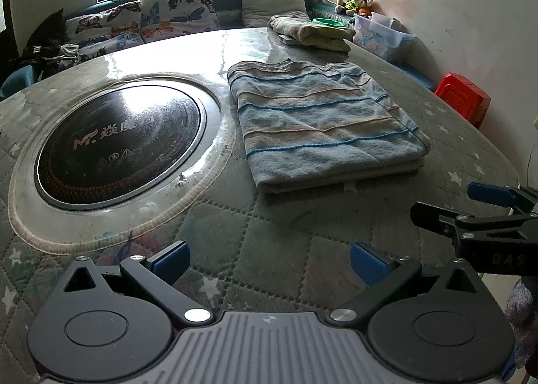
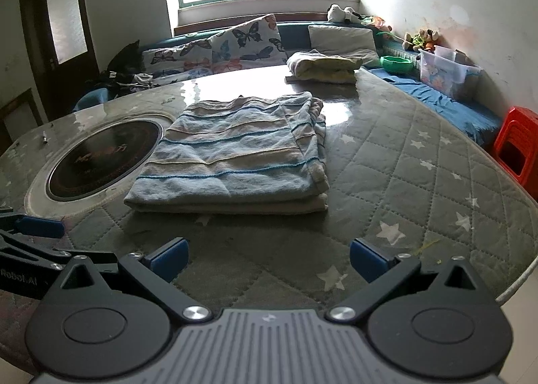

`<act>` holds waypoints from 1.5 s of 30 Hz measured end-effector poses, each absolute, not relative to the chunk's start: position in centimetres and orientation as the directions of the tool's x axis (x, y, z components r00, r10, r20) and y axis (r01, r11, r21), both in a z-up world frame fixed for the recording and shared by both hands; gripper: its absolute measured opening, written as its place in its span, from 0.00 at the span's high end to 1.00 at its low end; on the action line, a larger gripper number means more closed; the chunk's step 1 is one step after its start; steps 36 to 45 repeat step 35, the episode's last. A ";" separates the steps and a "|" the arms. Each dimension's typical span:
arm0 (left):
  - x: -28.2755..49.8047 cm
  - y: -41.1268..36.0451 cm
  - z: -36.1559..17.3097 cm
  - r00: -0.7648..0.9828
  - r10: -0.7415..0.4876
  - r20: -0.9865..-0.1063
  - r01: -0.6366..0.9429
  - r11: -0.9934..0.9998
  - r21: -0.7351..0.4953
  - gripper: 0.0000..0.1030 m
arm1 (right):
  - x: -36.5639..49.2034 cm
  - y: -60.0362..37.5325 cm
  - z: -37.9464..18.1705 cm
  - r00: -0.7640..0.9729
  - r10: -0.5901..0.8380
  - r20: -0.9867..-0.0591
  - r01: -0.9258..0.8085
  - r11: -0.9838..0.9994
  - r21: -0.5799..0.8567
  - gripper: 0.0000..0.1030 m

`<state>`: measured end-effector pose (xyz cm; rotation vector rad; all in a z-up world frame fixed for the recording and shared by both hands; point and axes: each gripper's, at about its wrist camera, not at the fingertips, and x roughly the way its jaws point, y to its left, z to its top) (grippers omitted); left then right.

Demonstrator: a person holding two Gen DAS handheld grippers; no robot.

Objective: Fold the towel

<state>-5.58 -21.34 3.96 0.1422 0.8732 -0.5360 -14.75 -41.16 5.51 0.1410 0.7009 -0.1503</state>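
A blue and beige striped towel (image 1: 322, 121) (image 2: 235, 155) lies folded into a thick rectangle on the quilted table cover (image 1: 269, 249), just right of the round cooktop. My left gripper (image 1: 269, 263) hovers open over the cover, short of the towel's near edge, with nothing between its blue pads. My right gripper (image 2: 269, 259) is open too, empty, in front of the towel's near fold. Each gripper shows at the edge of the other's view: the right gripper (image 1: 477, 205), the left gripper (image 2: 30, 232).
A round black induction cooktop (image 1: 117, 145) (image 2: 104, 158) is set into the table at left. A second folded cloth (image 1: 312, 32) (image 2: 322, 67) lies at the table's far side. Cushions, a clear storage box (image 2: 444, 74) and a red stool (image 2: 517, 148) line the bench and wall.
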 end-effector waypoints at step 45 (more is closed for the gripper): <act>-5.0 -21.9 3.2 0.499 -0.378 -0.780 0.498 0.861 -0.098 0.00 | -13.7 -41.5 4.8 0.742 -0.079 -0.666 0.190 0.977 0.096 0.00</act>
